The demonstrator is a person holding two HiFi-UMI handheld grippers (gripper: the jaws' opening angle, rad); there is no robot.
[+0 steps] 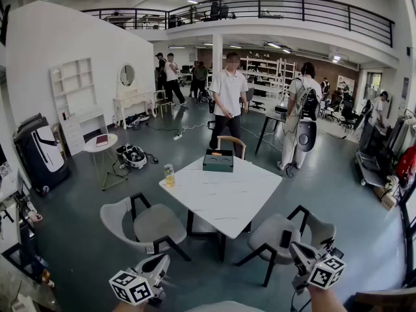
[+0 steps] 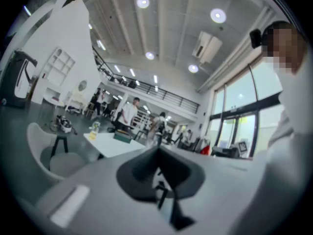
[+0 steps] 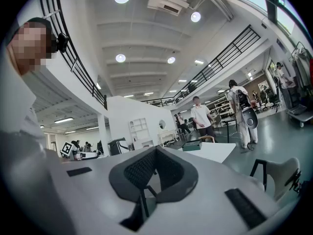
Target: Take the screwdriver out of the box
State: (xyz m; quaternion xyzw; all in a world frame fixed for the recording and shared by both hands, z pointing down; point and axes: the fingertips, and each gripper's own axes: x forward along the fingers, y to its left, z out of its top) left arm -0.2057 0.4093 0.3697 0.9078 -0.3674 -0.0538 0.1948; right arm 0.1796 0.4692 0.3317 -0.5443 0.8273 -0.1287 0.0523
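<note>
A dark green box lies with its lid down at the far edge of a white square table; no screwdriver shows. My left gripper is held low at the bottom left and my right gripper at the bottom right, both well short of the table. Each has its jaws together with nothing between them. Past the left gripper in the left gripper view, the box is small and distant. The right gripper view shows the same box far beyond the right gripper.
A glass of yellow drink stands at the table's left corner. Grey chairs stand on the near sides and a wooden chair behind. A person stands beyond the table, another with a backpack to the right. A small round side table is at left.
</note>
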